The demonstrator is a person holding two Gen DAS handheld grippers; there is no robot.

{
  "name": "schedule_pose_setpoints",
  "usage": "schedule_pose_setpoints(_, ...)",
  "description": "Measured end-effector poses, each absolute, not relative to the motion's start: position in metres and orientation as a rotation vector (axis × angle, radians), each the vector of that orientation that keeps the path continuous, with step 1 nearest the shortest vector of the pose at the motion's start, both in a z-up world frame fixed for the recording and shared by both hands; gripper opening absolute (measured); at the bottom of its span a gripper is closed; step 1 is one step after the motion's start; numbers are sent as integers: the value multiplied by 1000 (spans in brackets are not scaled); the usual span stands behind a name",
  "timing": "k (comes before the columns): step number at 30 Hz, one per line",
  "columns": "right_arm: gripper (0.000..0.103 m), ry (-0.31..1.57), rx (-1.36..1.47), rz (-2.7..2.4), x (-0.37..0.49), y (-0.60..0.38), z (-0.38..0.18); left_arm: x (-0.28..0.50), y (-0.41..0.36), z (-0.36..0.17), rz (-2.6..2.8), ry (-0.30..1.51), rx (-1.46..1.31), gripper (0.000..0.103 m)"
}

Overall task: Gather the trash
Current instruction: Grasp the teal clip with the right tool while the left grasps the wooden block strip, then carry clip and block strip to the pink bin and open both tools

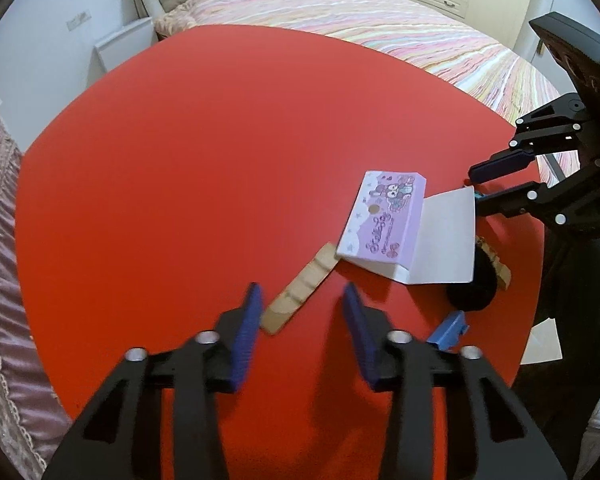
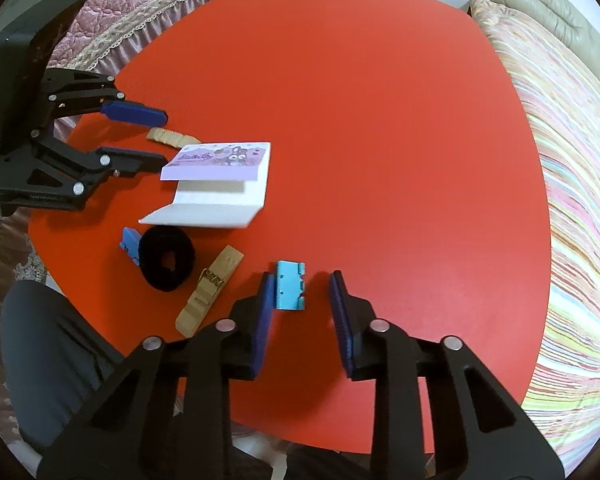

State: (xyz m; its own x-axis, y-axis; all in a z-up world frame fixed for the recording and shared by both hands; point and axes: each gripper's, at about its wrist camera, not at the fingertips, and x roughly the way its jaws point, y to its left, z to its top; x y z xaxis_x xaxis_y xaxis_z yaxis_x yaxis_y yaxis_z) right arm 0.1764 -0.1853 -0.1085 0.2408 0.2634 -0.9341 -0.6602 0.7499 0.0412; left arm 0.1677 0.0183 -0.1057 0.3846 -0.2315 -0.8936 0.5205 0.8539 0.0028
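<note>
Honestly, both could fumble: the left hand-held gripper (image 1: 302, 294) sits open around one end of the wooden strip (image 1: 298, 290), so it may pivot; the right hand-held gripper (image 2: 300, 284), also open, brackets the teal clip (image 2: 290, 286) off-centre on the red tabletop (image 2: 360, 100), so it might skid away.

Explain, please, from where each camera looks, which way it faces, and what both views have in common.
Left wrist view: sits on the left tool, looks steeply down at the round red table; its blue pads flank a tan wooden clothespin; the right tool enters from the right.
Right wrist view: sits on the right tool, looks down at a light-blue plastic clip; a dark trouser leg shows lower left.
Shared: the table, the purple cartoon-printed paper box, the black fuzzy ring, the striped bed.
</note>
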Motion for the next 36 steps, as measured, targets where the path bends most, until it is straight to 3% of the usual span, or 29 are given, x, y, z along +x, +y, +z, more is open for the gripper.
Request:
schedule_pose_setpoints(2,19,1164,-402,660,176,-185,-109,167,17,-104,-475,1092,303,19)
schedule_pose_setpoints(5,15,1158,-406,666,175,-184,-109,165,18,-103,-445,1108,296,13)
schedule_pose_setpoints(23,14,1128,-347,642,169,-199,-97,132,25,-96,-241,1089,103,12)
schedule_pose_setpoints(36,14,1028,-305,702,122,-221,-51,67,4,-44,-176,1021,56,12)
